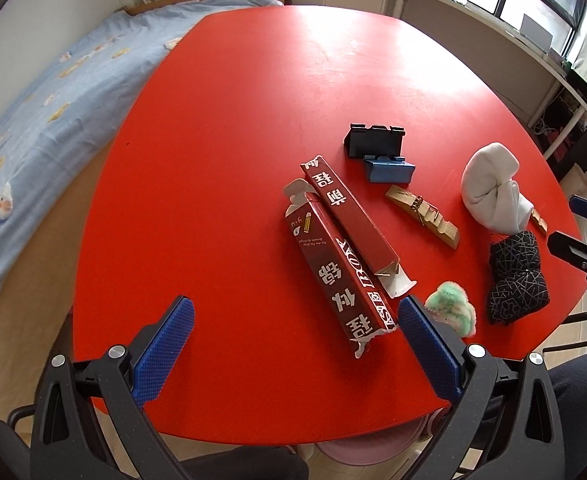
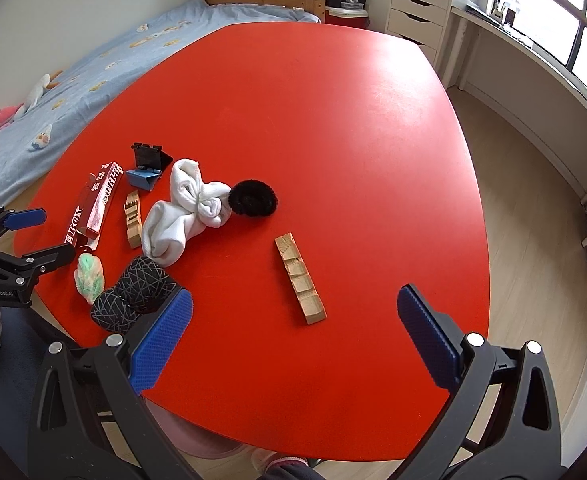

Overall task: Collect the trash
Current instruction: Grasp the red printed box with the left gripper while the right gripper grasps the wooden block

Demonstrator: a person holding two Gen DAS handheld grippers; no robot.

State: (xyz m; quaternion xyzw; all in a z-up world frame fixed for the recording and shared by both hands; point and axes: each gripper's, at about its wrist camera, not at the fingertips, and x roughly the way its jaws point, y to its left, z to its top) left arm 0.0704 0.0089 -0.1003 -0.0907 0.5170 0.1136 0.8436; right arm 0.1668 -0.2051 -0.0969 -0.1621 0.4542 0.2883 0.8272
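The red table (image 1: 233, 120) carries the trash: two torn red cartons (image 1: 345, 248) lie side by side near the front edge. The left gripper (image 1: 295, 346) and right gripper (image 2: 295, 334) both hover with fingers spread, empty. Step: approach, judged. Next move: straddle one carton, then close.

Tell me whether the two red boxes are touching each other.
Touching. In the left wrist view the shorter red box lies pressed along the longer red box, with no table showing between them.
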